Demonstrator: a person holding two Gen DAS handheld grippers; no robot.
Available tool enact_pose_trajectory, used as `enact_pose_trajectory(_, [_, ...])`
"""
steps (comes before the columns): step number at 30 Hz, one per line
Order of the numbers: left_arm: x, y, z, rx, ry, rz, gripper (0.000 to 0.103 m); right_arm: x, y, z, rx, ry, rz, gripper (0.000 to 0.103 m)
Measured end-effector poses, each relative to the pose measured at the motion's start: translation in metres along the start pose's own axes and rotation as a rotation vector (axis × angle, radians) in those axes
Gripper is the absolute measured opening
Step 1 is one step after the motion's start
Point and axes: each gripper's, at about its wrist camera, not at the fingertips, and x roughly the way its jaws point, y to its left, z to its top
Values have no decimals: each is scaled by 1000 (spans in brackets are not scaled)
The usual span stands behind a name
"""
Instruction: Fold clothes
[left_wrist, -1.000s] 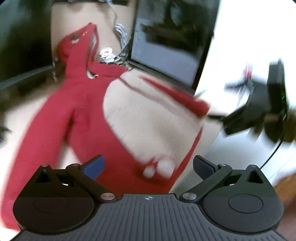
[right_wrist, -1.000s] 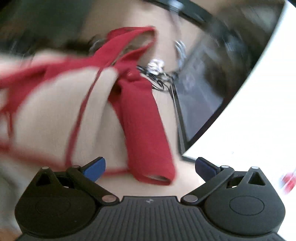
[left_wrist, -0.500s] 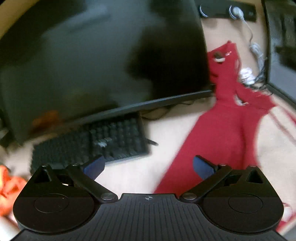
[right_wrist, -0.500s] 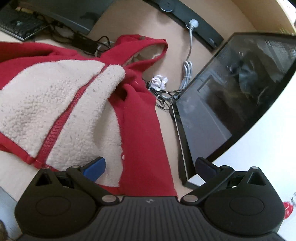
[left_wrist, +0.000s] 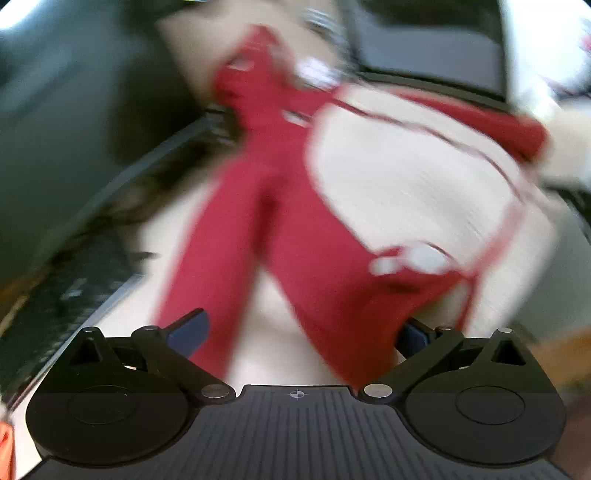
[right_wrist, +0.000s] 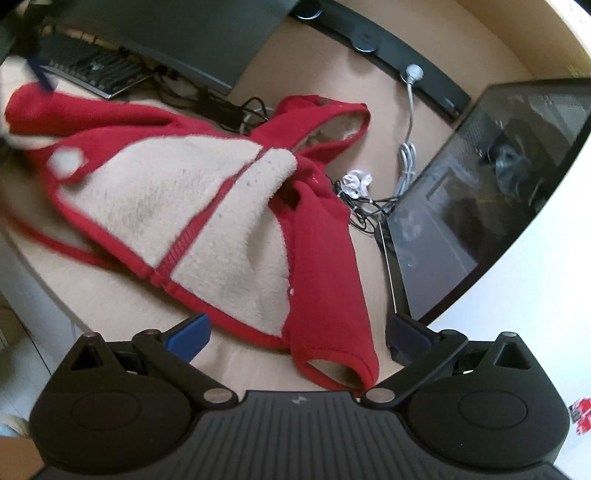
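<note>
1. quick status: your left tool (left_wrist: 299, 328) and right tool (right_wrist: 297, 330) both have their fingers spread wide with nothing pinched between them. the red hooded fleece jacket (right_wrist: 207, 206) is lying opened out on the tabletop (right_wrist: 110, 306), cream lining up, hood (right_wrist: 325, 118) pointing toward the back of the desk.

2. the left wrist view is badly smeared, so you're aiming half blind on that side. i can't tell exactly which edge sits between the left fingers; looks like the hem corner near the sleeve (left_wrist: 207, 258). a grab from here could easily catch one layer only, or nothing at all.

3. the right sleeve (right_wrist: 328, 280) hangs down toward the near tabletop edge, cuff (right_wrist: 336, 373) just in front of your right tool. pinch only the cuff and the thick fleece will probably sag and twist rather than fold flat.

4. watch the clutter behind the hood: a tangle of black cables (right_wrist: 365, 206), a white cable (right_wrist: 406, 162) and a crumpled white scrap (right_wrist: 356, 181) sit right beside the jacket. drag the hood back and you could snag them.

5. the monitor (right_wrist: 480, 195) on the right is close to the sleeve, and a keyboard (right_wrist: 96, 70) sits beyond the far sleeve. a wide swing could knock either.

6. the jacket reaches near the front edge, so a pull toward you might slide it off.
</note>
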Motion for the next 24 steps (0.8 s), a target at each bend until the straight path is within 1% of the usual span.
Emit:
enact_pose_trajectory(3, [-1,39,26,-136,-67,169,103,7,6,4,-5,-2,-50,103])
enact_pose_trajectory(4, [-1,49,31,-163,-76,206,103,9,8,8,6,-14,-55,103])
enact_pose_trajectory(5, [1,58,34,-186,-80,230,103,10,11,12,14,-27,-56,103])
enact_pose_trajectory(7, [7,72,35,-231,-72,267,103,11,24,22,5,-58,-22,103])
enact_pose_trajectory(9, [14,80,29,-272,-59,283,103,10,43,30,-41,-98,16,103])
enact_pose_trajectory(11, [15,83,24,-294,-57,269,103,9,65,37,-117,-142,52,103])
enact_pose_trajectory(12, [14,85,22,-304,-56,260,103,11,76,40,-181,-154,52,103])
enact_pose_trajectory(13, [13,88,22,-300,-60,273,103,14,86,43,-245,-167,53,103])
enact_pose_trajectory(14, [11,91,24,-291,-65,290,103,16,92,47,-297,-179,29,103])
enact_pose_trajectory(16, [-2,103,26,-292,-106,249,103,23,61,56,-306,-205,-210,103])
enact_pose_trajectory(17, [-9,110,28,-293,-128,225,103,24,44,62,-287,-213,-319,103])
enact_pose_trajectory(18, [-9,106,29,-275,-134,202,103,19,18,72,-187,-207,-373,103])
enact_pose_trajectory(19, [-7,100,31,-252,-137,179,103,14,1,78,-119,-205,-380,103])
enact_pose_trajectory(20, [-6,94,32,-230,-140,156,103,11,-7,82,-83,-199,-373,103])
enact_pose_trajectory(21, [-2,86,31,-205,-134,157,103,8,-12,85,-57,-192,-363,103])
enact_pose_trajectory(23, [7,69,27,-155,-116,169,103,8,4,77,-101,-166,-308,103])
enact_pose_trajectory(24, [12,66,22,-159,-93,163,103,9,14,70,-127,-150,-276,103])
